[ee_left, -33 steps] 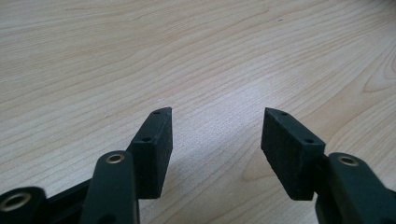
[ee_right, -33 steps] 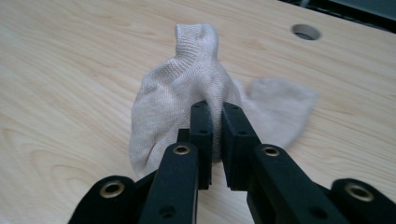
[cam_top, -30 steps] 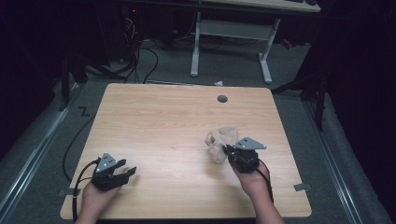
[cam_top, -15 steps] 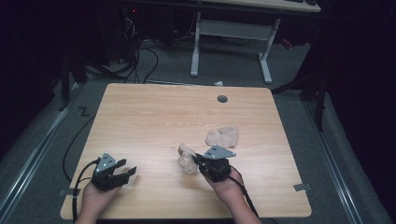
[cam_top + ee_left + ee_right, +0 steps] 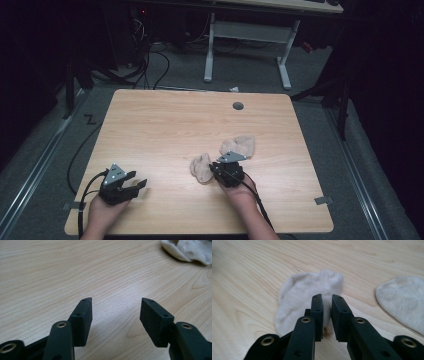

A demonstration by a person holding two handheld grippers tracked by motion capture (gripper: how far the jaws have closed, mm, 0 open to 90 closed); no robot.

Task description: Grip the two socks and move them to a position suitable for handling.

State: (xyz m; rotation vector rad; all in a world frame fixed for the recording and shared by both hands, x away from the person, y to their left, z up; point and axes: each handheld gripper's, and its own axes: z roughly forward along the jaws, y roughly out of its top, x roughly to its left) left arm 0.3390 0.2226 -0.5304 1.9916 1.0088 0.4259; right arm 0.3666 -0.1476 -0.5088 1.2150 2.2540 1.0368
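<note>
Now easing apart at the right hand-held gripper (image 5: 326, 298): a narrow gap, with a fold of the pale sock (image 5: 302, 295) between the pads and apparently no longer pinched hard. Resting low on the worktop (image 5: 175, 125), toward the middle of the near edge, with the sock spread flat just ahead of the jaws. Lying just beyond, toward the right edge, a second sock (image 5: 240, 146), apart from the first. Waiting near the near-left corner, the left hand-held gripper (image 5: 140, 182), held wide with nothing in it.

Likely to go wrong if lifted too soon: could drag the caught fold up and crumple the sock. Could also nudge it into the second sock if pulled away sideways.
</note>
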